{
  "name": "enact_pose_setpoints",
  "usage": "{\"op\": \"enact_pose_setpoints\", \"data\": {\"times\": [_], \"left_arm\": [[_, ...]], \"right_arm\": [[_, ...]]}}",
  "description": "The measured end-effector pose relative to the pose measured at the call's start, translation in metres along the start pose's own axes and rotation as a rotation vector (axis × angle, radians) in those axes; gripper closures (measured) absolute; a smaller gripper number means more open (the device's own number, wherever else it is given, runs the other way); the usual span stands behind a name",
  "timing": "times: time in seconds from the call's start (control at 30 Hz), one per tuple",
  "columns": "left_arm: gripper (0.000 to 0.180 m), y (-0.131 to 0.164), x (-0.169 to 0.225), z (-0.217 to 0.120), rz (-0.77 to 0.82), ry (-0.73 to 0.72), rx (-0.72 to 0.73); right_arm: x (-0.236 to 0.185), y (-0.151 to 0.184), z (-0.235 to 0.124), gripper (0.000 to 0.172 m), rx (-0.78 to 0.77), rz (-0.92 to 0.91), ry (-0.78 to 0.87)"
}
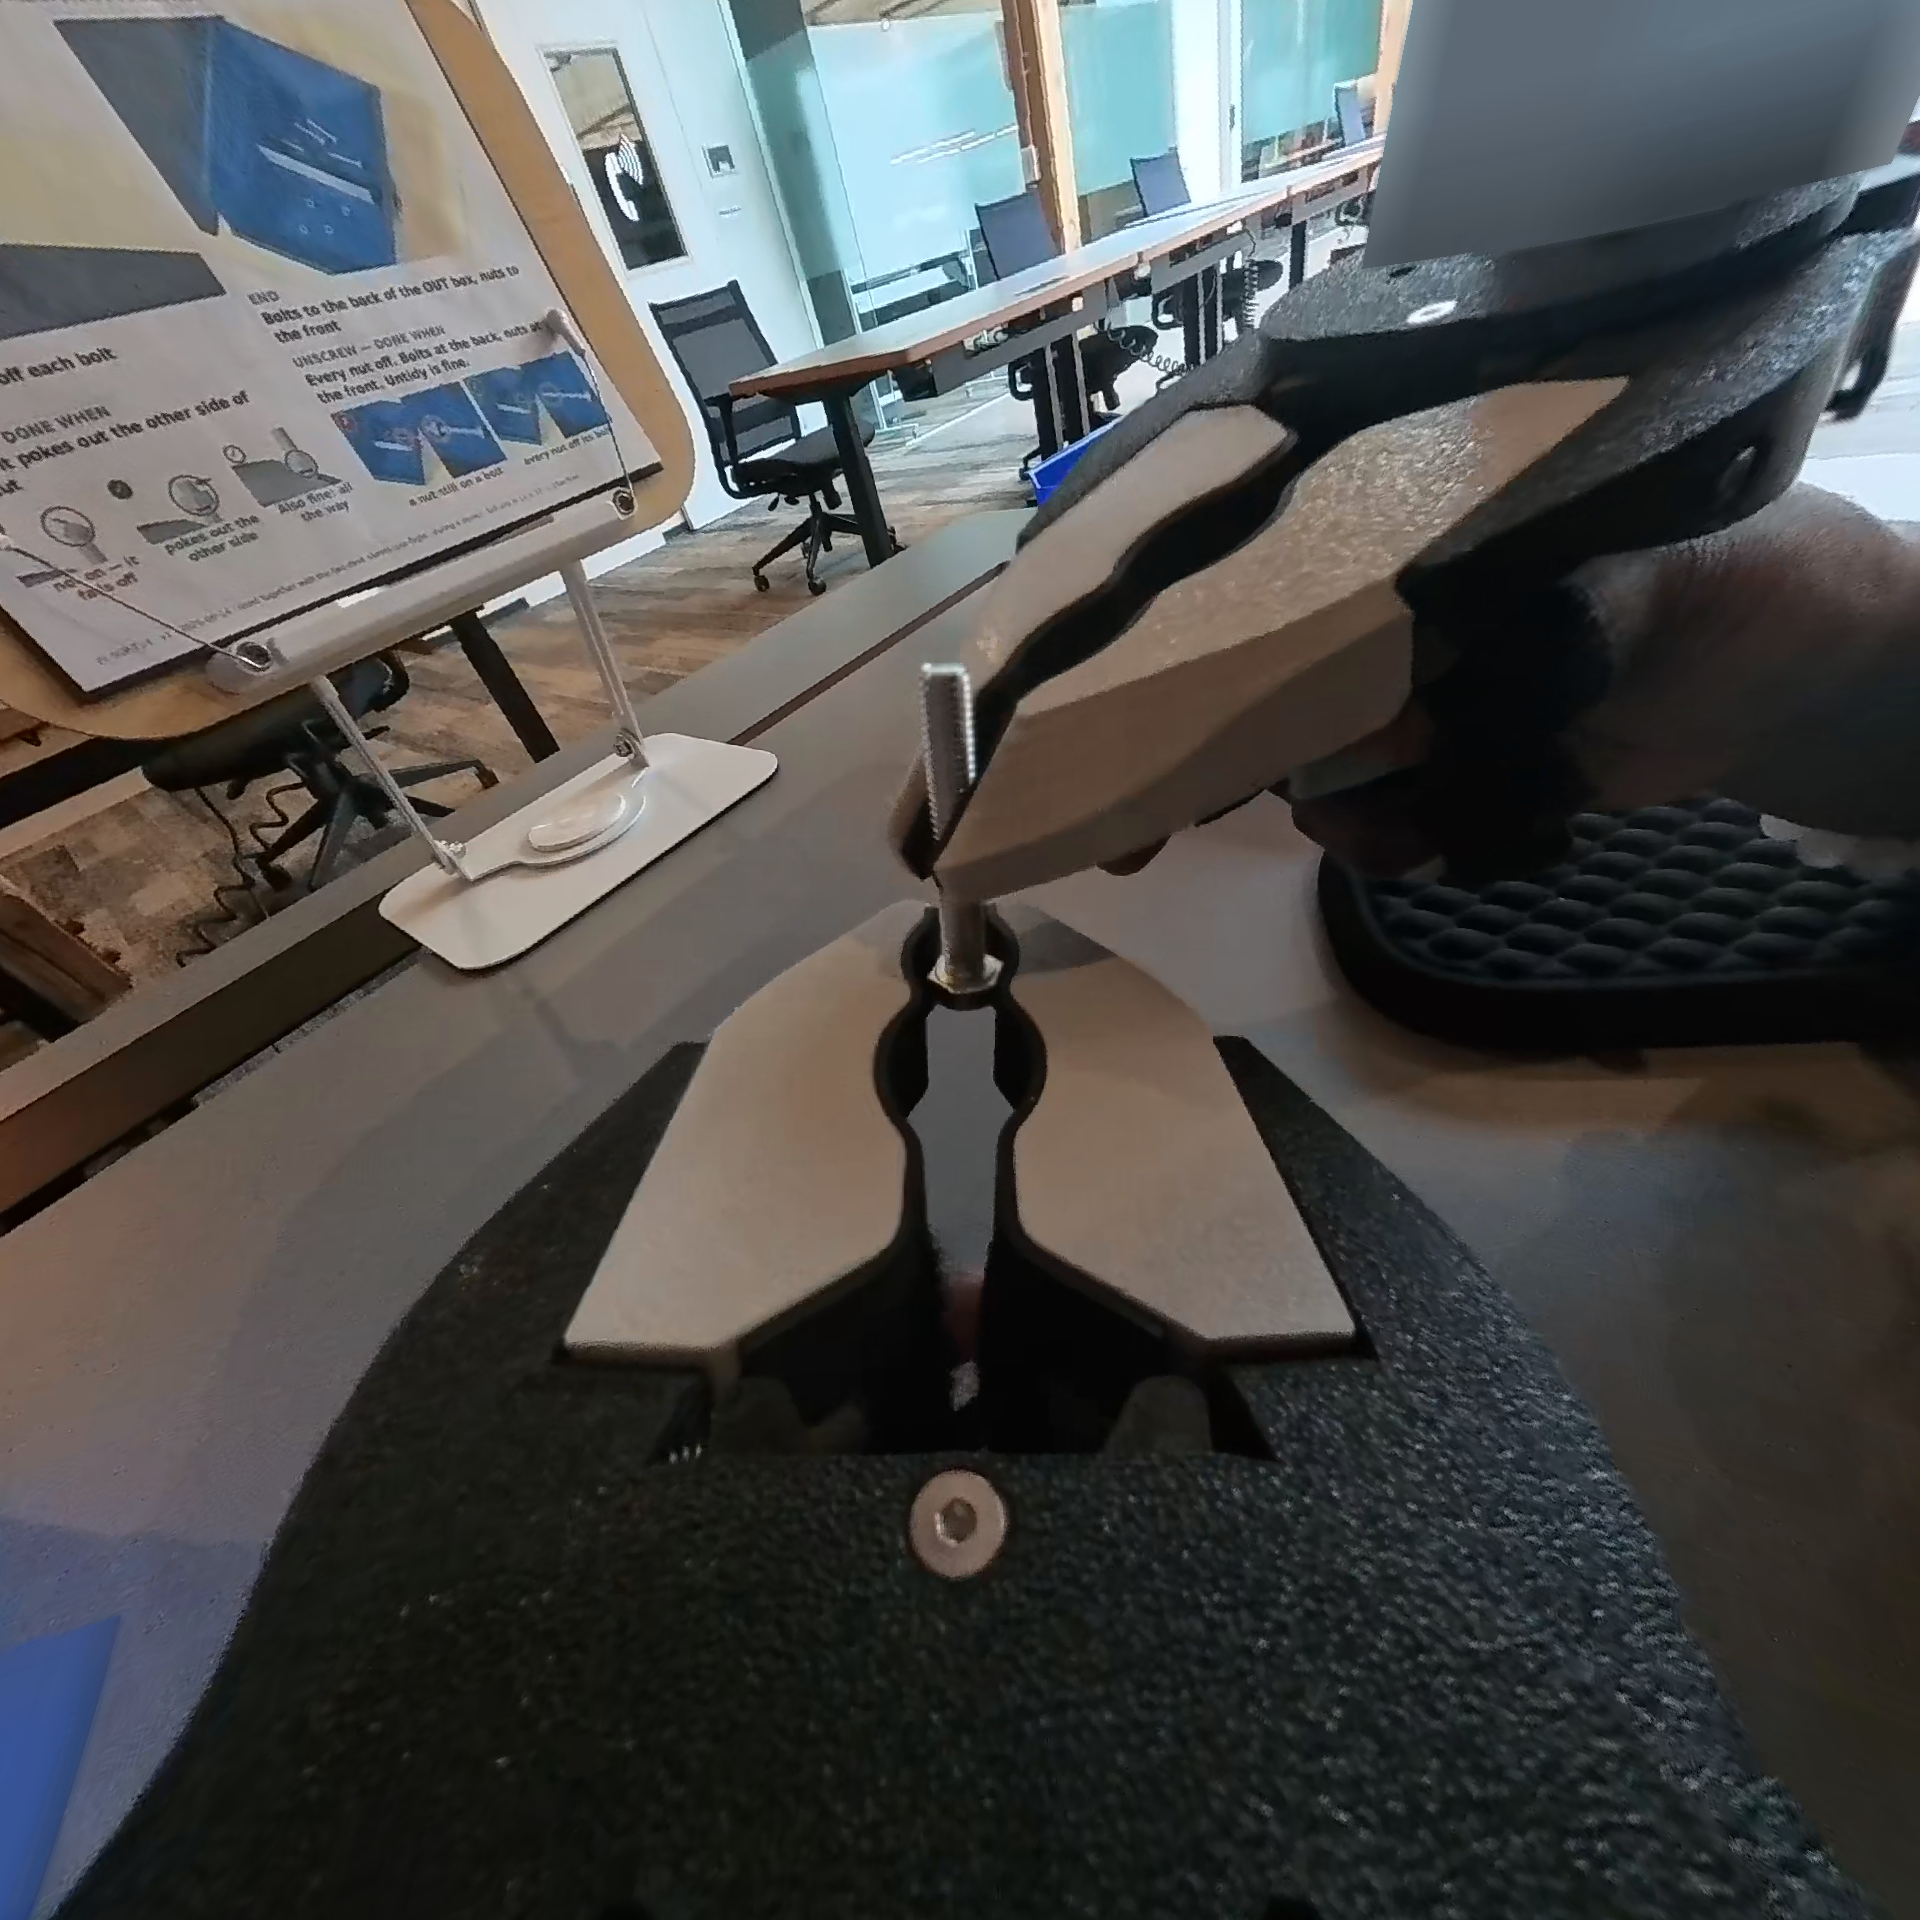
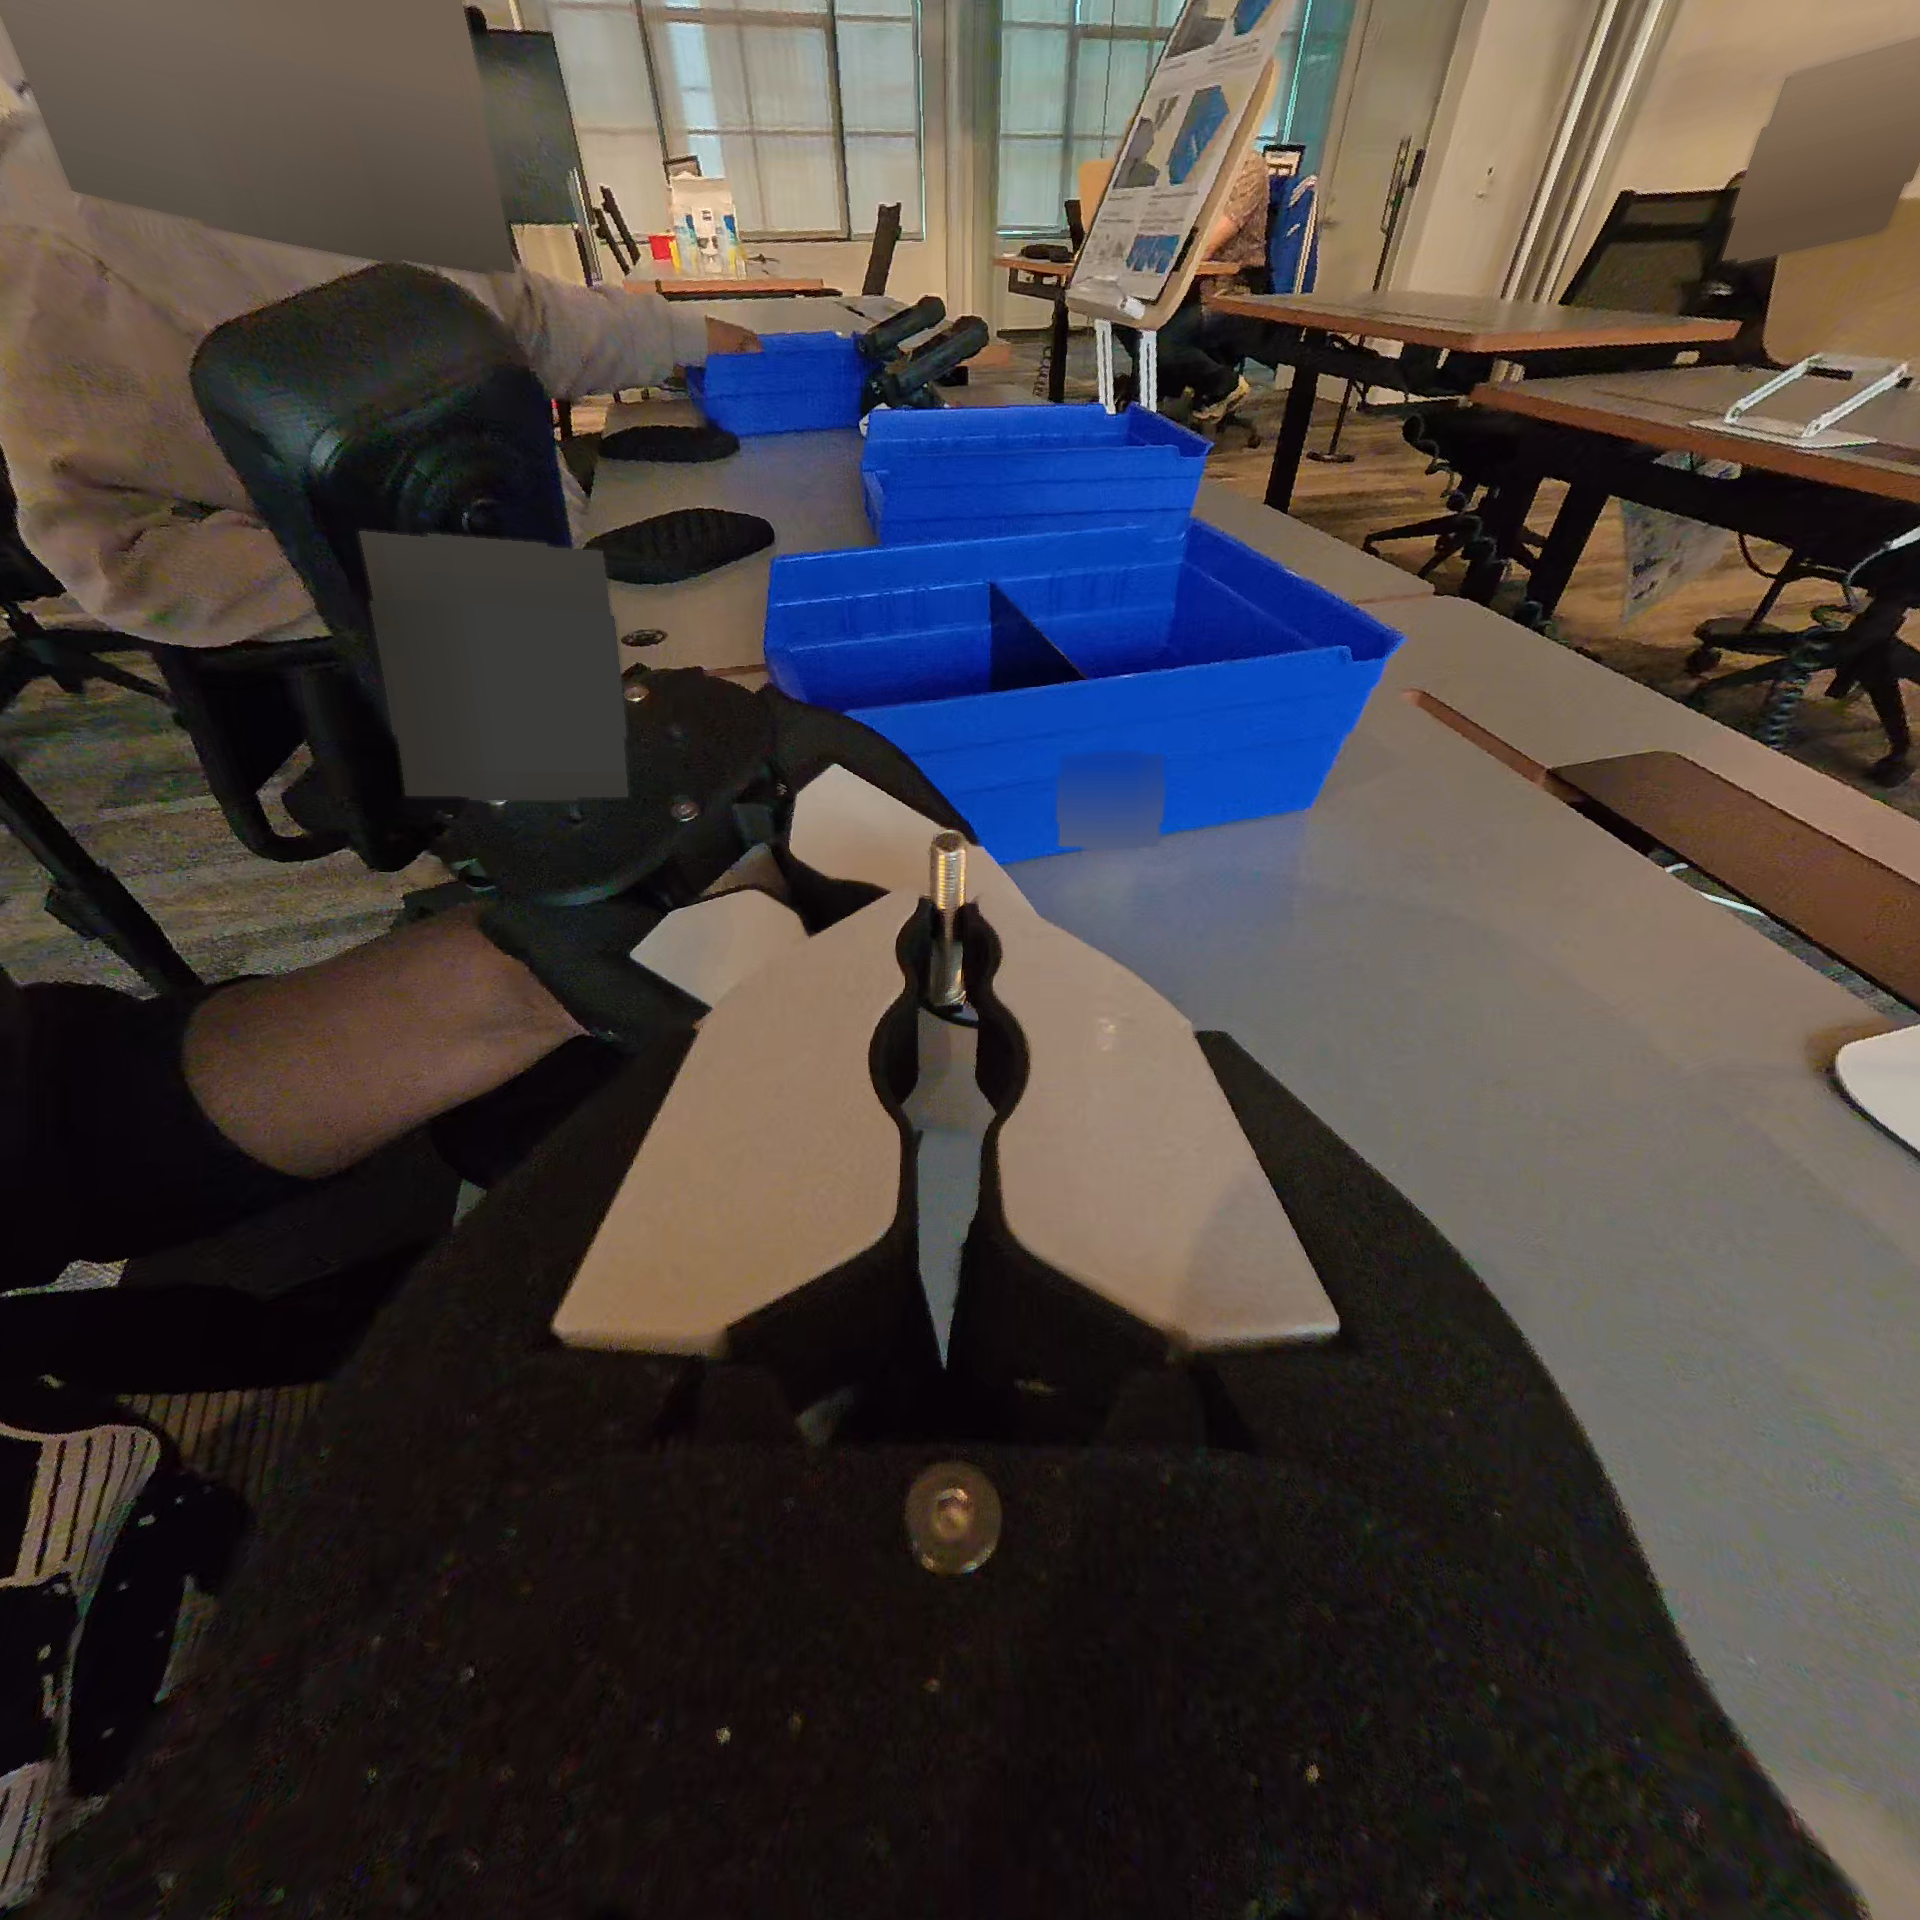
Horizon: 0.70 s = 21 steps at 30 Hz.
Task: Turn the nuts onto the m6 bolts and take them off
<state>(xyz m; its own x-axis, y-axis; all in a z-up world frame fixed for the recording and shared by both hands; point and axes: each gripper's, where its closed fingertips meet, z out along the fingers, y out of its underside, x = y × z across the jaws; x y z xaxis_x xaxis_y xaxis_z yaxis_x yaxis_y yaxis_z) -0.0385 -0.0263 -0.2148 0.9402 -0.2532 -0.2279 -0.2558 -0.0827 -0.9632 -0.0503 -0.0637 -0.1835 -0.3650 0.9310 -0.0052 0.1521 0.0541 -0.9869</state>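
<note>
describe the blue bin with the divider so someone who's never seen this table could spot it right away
Start at the long grey table and the row of blue bins running away along it. The bin with the divider is the nearest in that row, just beyond the bolt clamped upright in the right gripper. Unlike the others, it shows a dark partition splitting its inside into two compartments.

My left cam sits close behind its jaws facing the stand [image 1: 582,821]; right cam faces the bins [image 2: 1081,748]. Both share the bolt [image 1: 954,769].
</note>
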Motion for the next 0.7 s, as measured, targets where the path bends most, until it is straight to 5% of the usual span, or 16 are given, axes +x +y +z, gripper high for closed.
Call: {"op": "enact_pose_setpoints", "data": {"times": [0.53,0.7], "left_arm": [[0.178,0.0006,0.0056,-0.0005,-0.029,0.061,0.011],[0.178,0.0008,0.0086,-0.0018,-0.033,0.082,0.020]], "right_arm": [[-0.0030,0.0010,-0.0002,0.167,-0.006,-0.047,-0.014],[0.0016,-0.0009,-0.0036,0.147,-0.004,-0.053,-0.001]]}}
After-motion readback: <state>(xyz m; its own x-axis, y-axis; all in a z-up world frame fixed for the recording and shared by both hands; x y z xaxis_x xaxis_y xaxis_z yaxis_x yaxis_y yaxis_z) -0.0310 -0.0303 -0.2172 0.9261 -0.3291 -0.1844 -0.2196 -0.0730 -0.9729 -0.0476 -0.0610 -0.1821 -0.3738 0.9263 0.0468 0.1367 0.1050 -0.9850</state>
